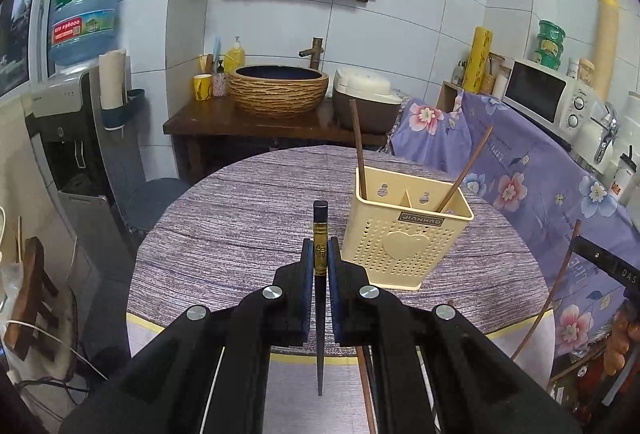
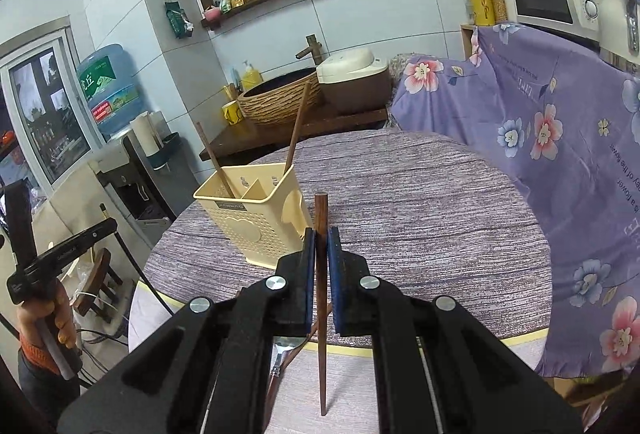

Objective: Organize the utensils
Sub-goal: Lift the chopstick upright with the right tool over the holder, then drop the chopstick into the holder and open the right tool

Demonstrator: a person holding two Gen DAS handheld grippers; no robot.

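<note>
A cream perforated utensil holder (image 1: 404, 230) stands on the round table and holds two brown chopsticks (image 1: 358, 146); it also shows in the right wrist view (image 2: 252, 218). My left gripper (image 1: 320, 262) is shut on a black chopstick with a gold band (image 1: 319, 234), upright, left of the holder. My right gripper (image 2: 320, 254) is shut on a brown wooden chopstick (image 2: 321, 218), upright, right of the holder. A spoon (image 2: 286, 344) and another brown chopstick (image 1: 366, 386) lie below the grippers near the table's front edge.
The round table (image 2: 420, 218) has a purple-grey cloth. A floral sheet (image 1: 520, 186) covers furniture at the right, with a microwave (image 1: 548, 94) on it. A basin (image 1: 278, 88), rice cooker (image 1: 366, 100) and water dispenser (image 1: 80, 106) stand behind.
</note>
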